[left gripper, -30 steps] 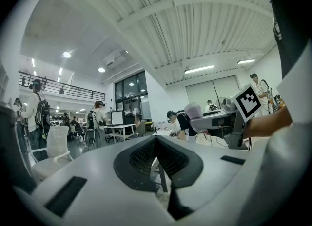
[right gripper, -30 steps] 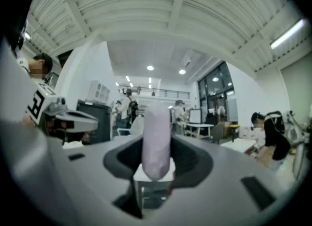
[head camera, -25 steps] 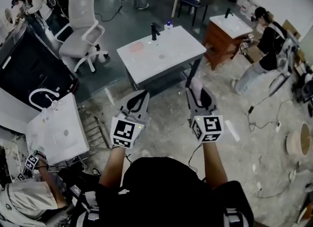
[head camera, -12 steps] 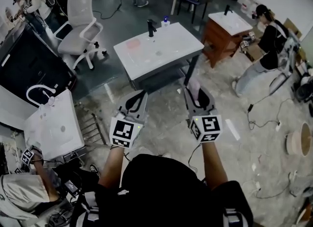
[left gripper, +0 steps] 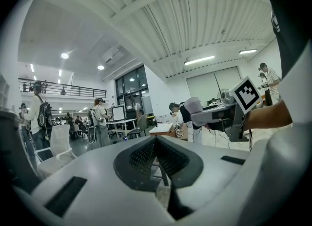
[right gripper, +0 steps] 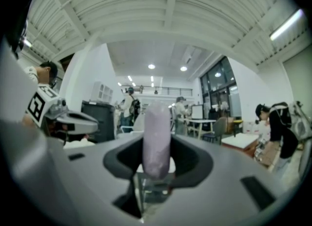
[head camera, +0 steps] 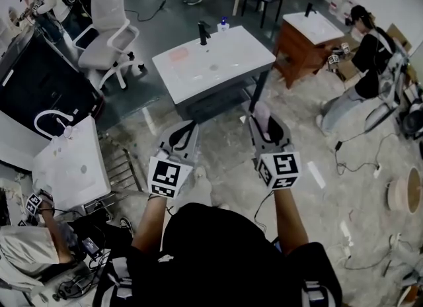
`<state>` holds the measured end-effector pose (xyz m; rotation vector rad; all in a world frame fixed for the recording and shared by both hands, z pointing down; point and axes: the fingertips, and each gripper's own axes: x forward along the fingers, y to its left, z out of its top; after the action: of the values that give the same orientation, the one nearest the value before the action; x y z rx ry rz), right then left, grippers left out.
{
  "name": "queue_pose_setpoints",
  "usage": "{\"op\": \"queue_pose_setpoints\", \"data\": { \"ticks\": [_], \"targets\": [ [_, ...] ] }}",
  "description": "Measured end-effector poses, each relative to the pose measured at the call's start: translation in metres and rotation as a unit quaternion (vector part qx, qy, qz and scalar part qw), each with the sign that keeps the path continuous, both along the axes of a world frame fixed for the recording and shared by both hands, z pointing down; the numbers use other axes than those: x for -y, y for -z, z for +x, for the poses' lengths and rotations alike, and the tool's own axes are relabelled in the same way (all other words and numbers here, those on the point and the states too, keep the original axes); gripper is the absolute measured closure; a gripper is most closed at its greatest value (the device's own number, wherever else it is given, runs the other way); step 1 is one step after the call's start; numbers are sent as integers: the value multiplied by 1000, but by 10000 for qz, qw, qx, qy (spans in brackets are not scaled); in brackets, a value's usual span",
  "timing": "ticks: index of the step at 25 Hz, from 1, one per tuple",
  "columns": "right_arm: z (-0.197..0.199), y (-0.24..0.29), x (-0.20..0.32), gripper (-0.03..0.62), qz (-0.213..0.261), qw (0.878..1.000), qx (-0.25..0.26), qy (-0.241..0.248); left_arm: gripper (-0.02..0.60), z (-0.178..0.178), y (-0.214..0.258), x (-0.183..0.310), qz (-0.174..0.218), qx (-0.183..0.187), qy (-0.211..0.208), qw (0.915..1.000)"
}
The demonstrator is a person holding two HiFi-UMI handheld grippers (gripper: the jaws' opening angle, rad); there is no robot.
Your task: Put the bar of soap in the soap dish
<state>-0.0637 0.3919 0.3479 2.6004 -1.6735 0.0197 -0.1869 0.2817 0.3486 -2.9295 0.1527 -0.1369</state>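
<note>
- Head view: I hold the left gripper (head camera: 192,128) and the right gripper (head camera: 262,127) side by side over the speckled floor (head camera: 228,157). Each has its marker cube nearest me.
- The bar of soap (head camera: 262,110) is pale lilac. It is in the right gripper and sticks out past the tips.
- Right gripper view: the fingers (right gripper: 192,158) grasp the soap on its two flat sides. The bar stands on edge, upright, in the middle of the gap.
- Left gripper view: its fingers (left gripper: 127,148) are clenched tip to tip with nothing between them. The right gripper and its soap show off to the right at about the same height.
- Beyond both grippers stands a white desk (head camera: 238,53) with a sunken basin.
- A black tap (head camera: 203,32) and a small blue-capped bottle (head camera: 223,24) are at the desk's far edge.
- A flat pink item (head camera: 178,54) lies on the top near the tap. It is too small for me to name.
- The soap is well apart from the desk and touches nothing but the fingers.
</note>
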Motion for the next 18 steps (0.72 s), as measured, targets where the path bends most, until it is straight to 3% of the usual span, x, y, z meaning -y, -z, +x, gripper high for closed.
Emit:
{"op": "queue_pose_setpoints", "data": {
  "ticks": [9,18],
  "targets": [
    [23,-6,23,414,-71,9999,4,109,558,25,-5,16,-48,52,8,10000],
    [62,-21,86,414,-184,9995,113,229,558,63,-14,78,-111,76,210,9997]
  ]
}}
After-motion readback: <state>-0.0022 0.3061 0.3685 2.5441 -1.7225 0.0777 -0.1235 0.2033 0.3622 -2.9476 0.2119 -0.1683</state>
